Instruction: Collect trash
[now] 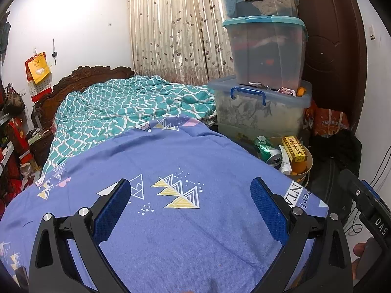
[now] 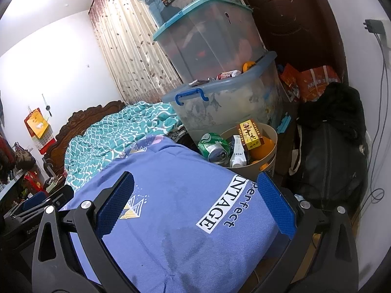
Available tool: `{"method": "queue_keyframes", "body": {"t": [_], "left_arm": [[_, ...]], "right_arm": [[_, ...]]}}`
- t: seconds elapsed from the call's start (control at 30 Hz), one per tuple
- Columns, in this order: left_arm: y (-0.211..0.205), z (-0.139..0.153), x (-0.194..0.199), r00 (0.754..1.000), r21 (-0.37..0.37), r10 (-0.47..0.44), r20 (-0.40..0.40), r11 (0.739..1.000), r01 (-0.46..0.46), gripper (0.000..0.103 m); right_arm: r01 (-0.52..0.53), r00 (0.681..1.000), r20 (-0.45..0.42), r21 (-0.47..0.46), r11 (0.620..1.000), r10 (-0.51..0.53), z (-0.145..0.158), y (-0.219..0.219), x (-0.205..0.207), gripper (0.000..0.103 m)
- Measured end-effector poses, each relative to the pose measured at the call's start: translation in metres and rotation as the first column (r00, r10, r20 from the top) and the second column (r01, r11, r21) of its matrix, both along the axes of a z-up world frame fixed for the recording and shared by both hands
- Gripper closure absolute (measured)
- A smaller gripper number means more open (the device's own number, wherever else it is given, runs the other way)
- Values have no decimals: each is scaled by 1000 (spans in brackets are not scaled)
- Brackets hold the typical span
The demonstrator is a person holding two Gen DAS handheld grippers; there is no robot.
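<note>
Left gripper (image 1: 190, 205): blue-padded fingers (image 1: 114, 210) spread wide, nothing between them, nothing touched, poised over the blue patterned bedsheet (image 1: 185, 244) and aimed across the bed. Right gripper (image 2: 195, 202): fingers (image 2: 276, 207) likewise spread wide and empty, above the sheet's corner with the "VINTAGE" print (image 2: 220, 202), tilted and pointed toward the bin.

Trash already gathered in a beige waste basket (image 2: 268, 163) on the floor just beside the bed's edge, in front of the stacked storage boxes (image 2: 220, 102): a crushed green can (image 2: 212, 146) lying on its side at the rim, a white tube (image 2: 237, 157) leaning next to it, a yellow carton (image 2: 250, 134) propped upright, something orange (image 2: 264, 150) underneath. In the left wrist view, same basket (image 1: 306, 168) at right, past the sheet's edge. Black bag (image 2: 327, 166) just right of the basket. Teal quilt (image 1: 127, 107) bunched farther up the bed.
</note>
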State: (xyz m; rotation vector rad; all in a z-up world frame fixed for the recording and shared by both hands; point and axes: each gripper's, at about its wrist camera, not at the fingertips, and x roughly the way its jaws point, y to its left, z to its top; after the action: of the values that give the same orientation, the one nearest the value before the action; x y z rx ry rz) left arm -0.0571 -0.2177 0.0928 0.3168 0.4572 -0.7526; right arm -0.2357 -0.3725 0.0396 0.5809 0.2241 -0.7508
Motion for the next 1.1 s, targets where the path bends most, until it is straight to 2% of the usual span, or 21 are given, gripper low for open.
{"method": "queue_keyframes", "body": {"t": [0.27,0.57,1.1], "left_arm": [[1,1,-6,1000,6,10,30,1000,-11,9],[3,1,-2,1000,6,20,6,1000,-20,9],[2,-1,-5,1000,10,14,20,1000,-14,9]], "right_arm": [[-8,1000,-1,-3,1000,8,-1,2,1,3],[-13,1000,-1,-2,1000,13,0,3,3,3],[-18,1000,-2,0,1000,18,-1,5,4,3]]}}
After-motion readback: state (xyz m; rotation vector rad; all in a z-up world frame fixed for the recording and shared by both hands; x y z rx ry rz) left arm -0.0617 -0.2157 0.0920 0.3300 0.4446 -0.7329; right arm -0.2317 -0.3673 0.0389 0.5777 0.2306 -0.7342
